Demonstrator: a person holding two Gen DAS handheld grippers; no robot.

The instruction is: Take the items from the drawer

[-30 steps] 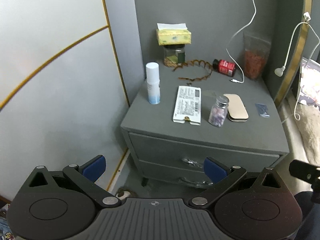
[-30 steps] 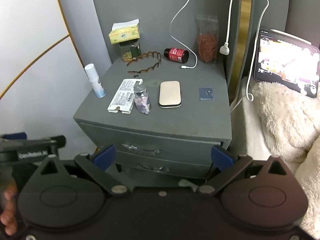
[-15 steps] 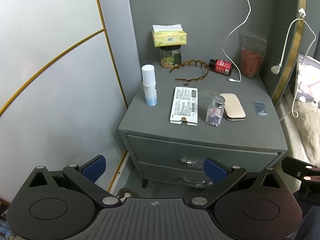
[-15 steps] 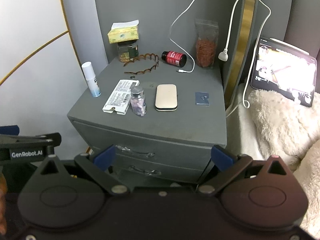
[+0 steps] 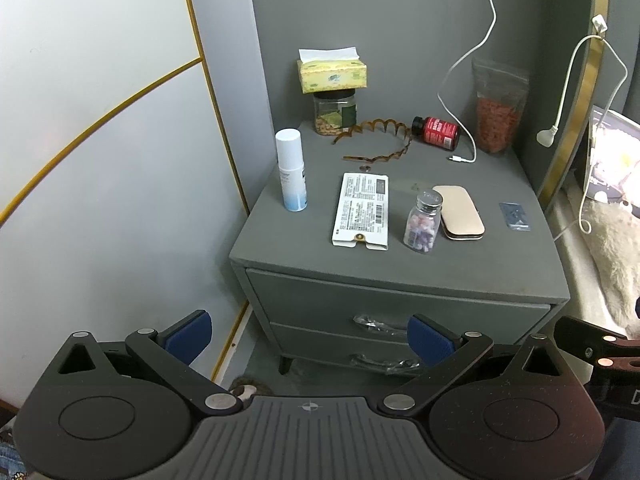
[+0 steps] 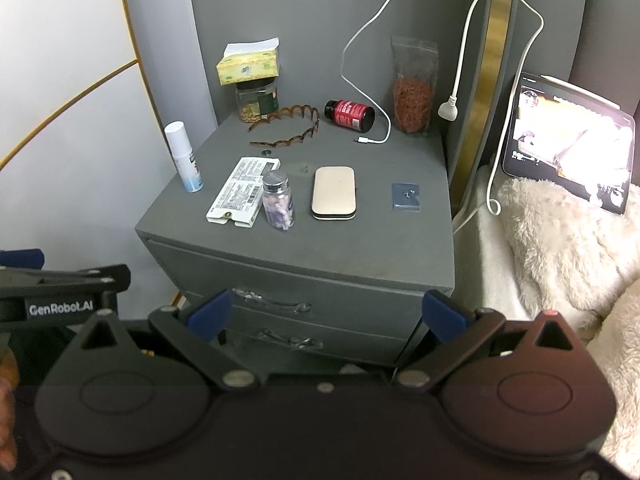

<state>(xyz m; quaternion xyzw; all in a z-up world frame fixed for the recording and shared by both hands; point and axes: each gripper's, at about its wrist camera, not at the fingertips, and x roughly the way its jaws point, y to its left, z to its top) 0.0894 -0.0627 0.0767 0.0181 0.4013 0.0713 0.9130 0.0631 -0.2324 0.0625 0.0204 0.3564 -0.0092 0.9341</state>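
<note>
Against the grey wall stands the nightstand (image 5: 400, 276), and both of its drawers are shut: the upper drawer (image 5: 396, 304) and the lower drawer (image 5: 340, 346) each sit flush with the front, their clear handles untouched. So whatever is to be taken out is hidden inside; I cannot tell what lies in there, nor which drawer is meant.

Both tongs hang in the air in front of the cabinet, well apart from it. The left tongs (image 5: 310, 330) are spread wide with nothing between the blue pads, and the right tongs (image 6: 326, 314) are likewise wide apart and empty.

On top of the nightstand sit a white spray bottle (image 5: 292, 170), a flat white packet (image 5: 362, 210), a small pill jar (image 5: 423, 224), a beige case (image 5: 460, 212), a brown wavy headband (image 5: 380, 144), a red bottle (image 5: 436, 132) on its side and a tissue box (image 5: 332, 74) on a jar. Whether any of these came from a drawer, nothing shows.

To my eye the job looks barely started: a handle must be gripped, a drawer pulled out, then the contents lifted onto the top.
</note>
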